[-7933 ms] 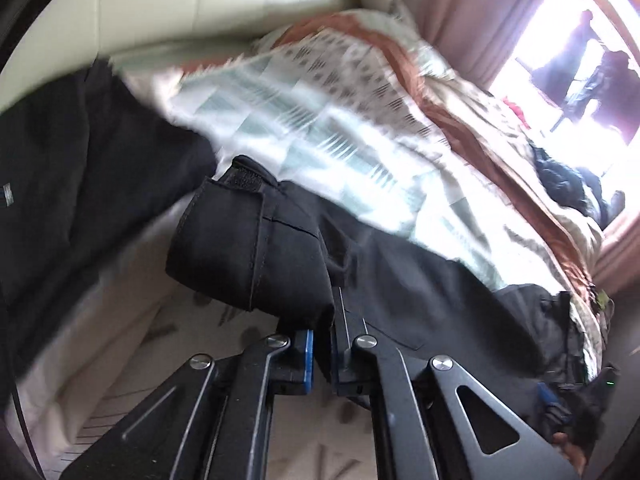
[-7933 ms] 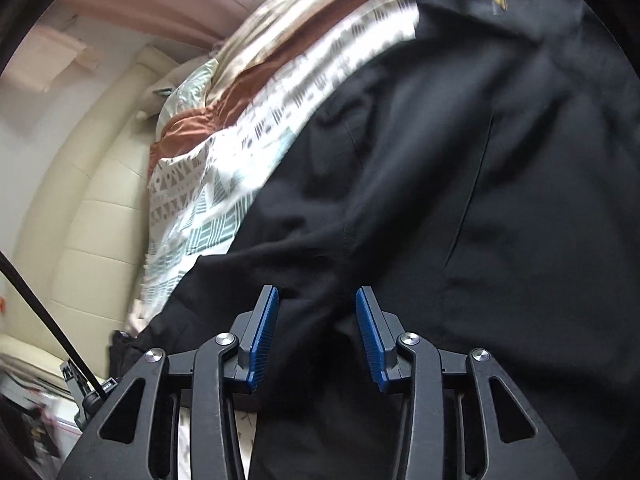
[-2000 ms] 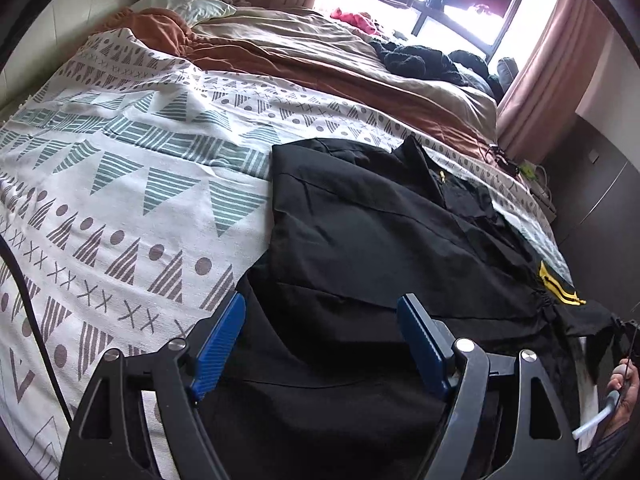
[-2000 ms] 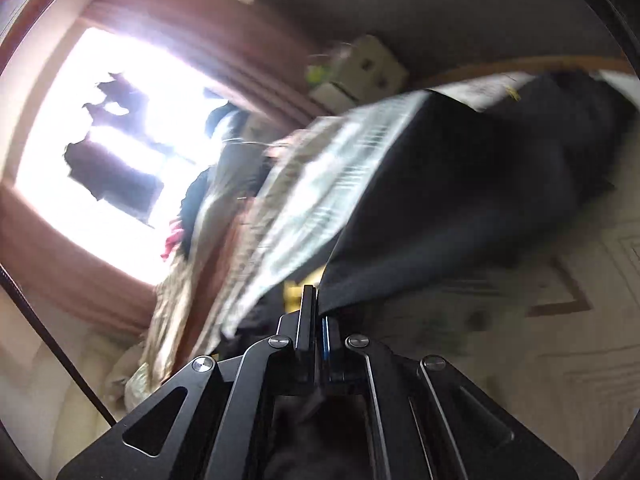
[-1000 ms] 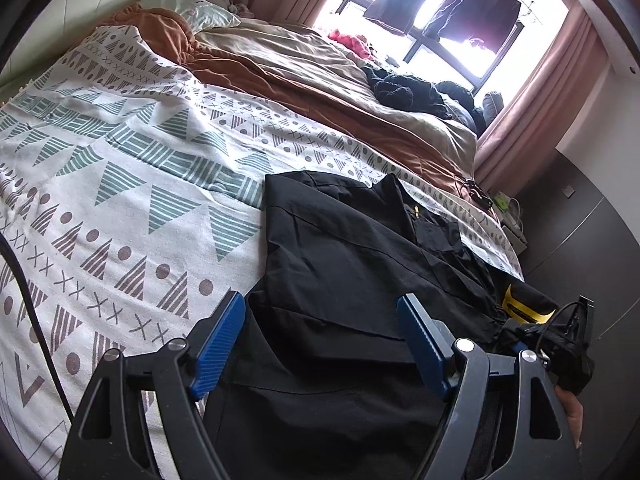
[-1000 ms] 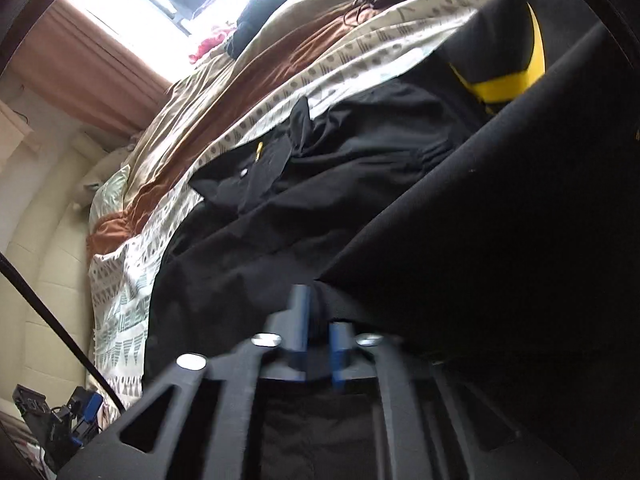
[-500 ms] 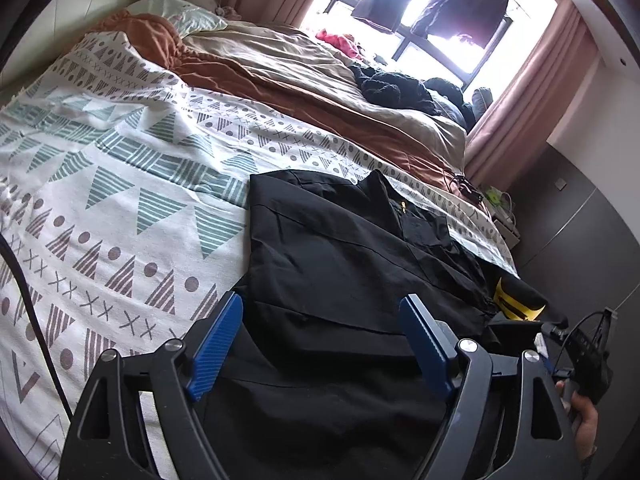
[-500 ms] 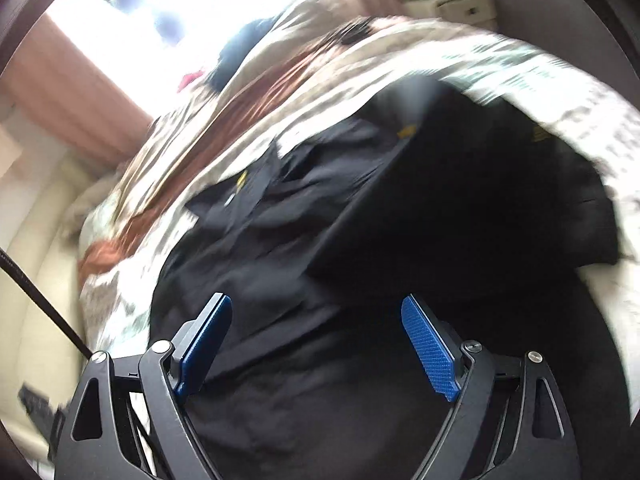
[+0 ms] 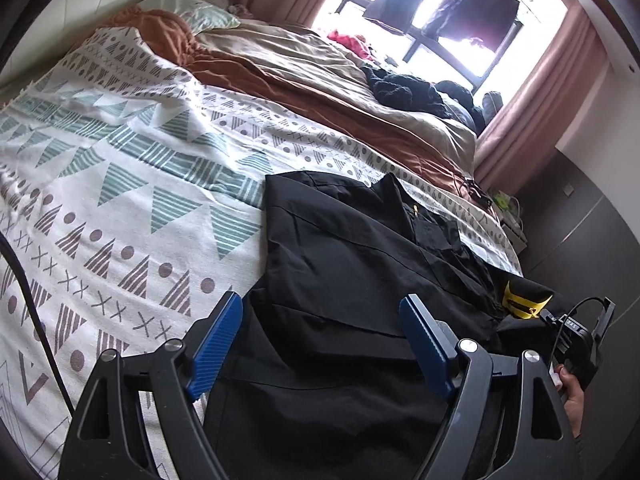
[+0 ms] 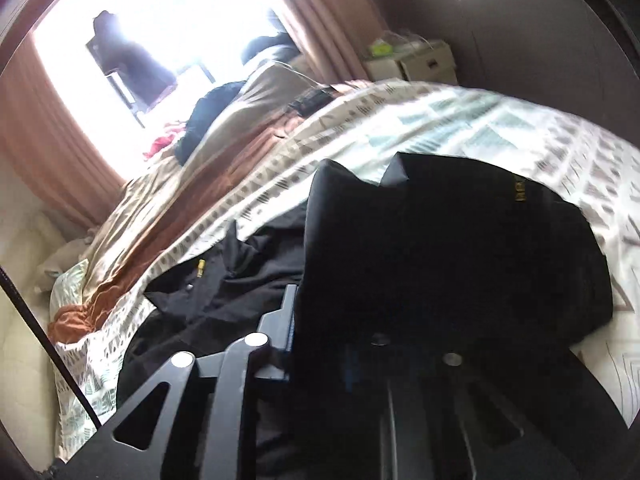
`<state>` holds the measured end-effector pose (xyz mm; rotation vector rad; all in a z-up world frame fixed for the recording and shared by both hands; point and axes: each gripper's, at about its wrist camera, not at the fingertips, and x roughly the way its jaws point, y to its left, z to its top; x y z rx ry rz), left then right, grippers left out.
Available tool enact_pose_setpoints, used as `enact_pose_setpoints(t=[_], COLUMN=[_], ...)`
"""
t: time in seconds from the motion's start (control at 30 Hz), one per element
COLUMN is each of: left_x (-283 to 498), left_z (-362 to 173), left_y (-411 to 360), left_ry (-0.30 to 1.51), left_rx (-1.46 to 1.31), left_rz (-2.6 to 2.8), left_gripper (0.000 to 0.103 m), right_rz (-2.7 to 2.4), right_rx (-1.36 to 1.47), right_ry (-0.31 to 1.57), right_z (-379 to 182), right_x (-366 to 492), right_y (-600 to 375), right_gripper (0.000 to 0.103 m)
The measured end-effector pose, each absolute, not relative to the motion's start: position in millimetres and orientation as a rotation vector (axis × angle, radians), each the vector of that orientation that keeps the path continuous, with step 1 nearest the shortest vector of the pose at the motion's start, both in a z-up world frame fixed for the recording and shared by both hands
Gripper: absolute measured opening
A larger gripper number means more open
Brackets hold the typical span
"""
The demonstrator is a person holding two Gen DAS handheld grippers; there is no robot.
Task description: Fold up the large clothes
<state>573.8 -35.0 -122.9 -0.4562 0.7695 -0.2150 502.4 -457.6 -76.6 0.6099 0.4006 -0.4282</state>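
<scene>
A large black garment [image 9: 352, 264] lies on the patterned bedspread [image 9: 120, 184], collar toward the window, with a yellow patch [image 9: 520, 304] at its right side. My left gripper [image 9: 320, 340] is open and empty, low over the garment's near edge. In the right wrist view the black garment [image 10: 460, 256] covers the right half; a folded black part lies over my right gripper [image 10: 344, 344]. Its left finger [image 10: 280, 320] shows, the right finger is hidden under dark cloth. The right gripper's body also shows in the left wrist view [image 9: 580, 344], at the garment's right edge.
A brown and beige duvet [image 9: 320, 80] lies across the far bed, with dark clothes [image 9: 404, 88] heaped near the window. Pink curtains [image 9: 532, 96] and a dark wardrobe [image 9: 580, 232] stand on the right. A bedside table [image 10: 416, 64] stands by the wall.
My right gripper was shut on the black cloth one second ago, stood wide open half a second ago, and is now partly buried under a folded part. My left gripper stayed open, nearly still.
</scene>
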Motion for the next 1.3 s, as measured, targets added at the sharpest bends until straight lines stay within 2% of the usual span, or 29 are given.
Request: enact_pose_setpoints(t=[0.3, 0.47, 0.57, 0.6, 0.63, 0.9, 1.3], left_x=[575.7, 577.3, 577.5, 577.8, 578.1, 577.3, 581.9], left_z=[-125.7, -127.3, -127.8, -128.0, -128.1, -128.5, -136.4], left_y=[-23.1, -19.9, -21.6, -22.1, -22.9, -28.4, -29.9], left_ry=[0.774, 0.780, 0.782, 0.783, 0.785, 0.788, 0.812], left_rx=[-0.486, -0.492, -0.480, -0.479, -0.479, -0.452, -0.439], left_rz=[-0.195, -0.186, -0.185, -0.185, -0.185, -0.189, -0.166], left_gripper=[0.082, 0.082, 0.082, 0.082, 0.082, 0.082, 0.082], right_rz=[-0.264, -0.172, -0.090, -0.075, -0.066, -0.190, -0.385], right_rx=[0.546, 0.508, 0.532, 0.540, 0.542, 0.625, 0.885], right_ry=[0.414, 0.570, 0.636, 0.641, 0.638, 0.560, 0.492], right_z=[-84.9, -97.0, -113.4, -115.0, -115.2, -104.9, -128.0], right_x=[540.8, 581.7, 598.1, 599.8, 599.3, 560.0, 505.4], right_y=[-424.0, -408.1, -398.2, -396.5, -395.7, -442.9, -530.6], right_gripper=[0.009, 0.014, 0.041, 0.056, 0.063, 0.063, 0.063])
